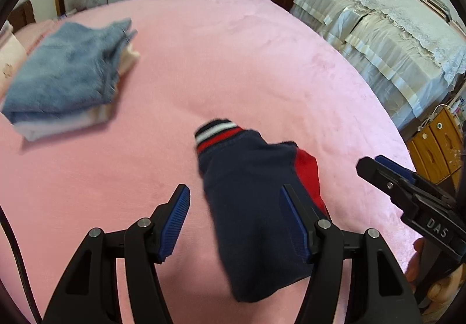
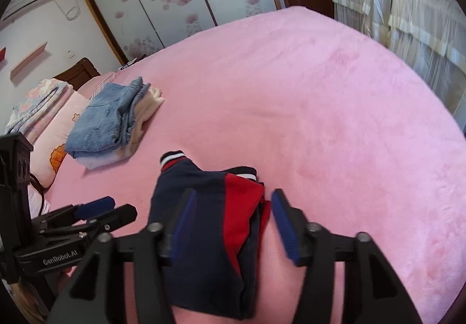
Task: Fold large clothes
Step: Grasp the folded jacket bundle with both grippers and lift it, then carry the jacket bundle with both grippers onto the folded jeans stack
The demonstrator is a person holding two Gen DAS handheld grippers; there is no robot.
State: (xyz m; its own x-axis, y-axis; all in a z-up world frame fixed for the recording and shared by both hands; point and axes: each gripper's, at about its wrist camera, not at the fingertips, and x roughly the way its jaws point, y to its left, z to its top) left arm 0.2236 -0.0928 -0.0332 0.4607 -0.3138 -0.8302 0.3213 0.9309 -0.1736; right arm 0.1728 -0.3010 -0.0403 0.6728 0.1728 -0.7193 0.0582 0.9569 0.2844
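Both grippers hang over a folded navy-and-red jacket (image 1: 256,207) on a pink bed (image 1: 233,62): L gripper (image 1: 233,225) w/ jaws apart and nothing between the blue pads, R gripper (image 2: 230,225) likewise spread wide, pads clear of the cloth. Jacket lies flat near the bed's close edge, striped cuff (image 1: 217,132) pointing away; a stack of folded clothes topped by jeans (image 2: 104,123) sits well apart to the left, near the pillows (image 2: 55,146).
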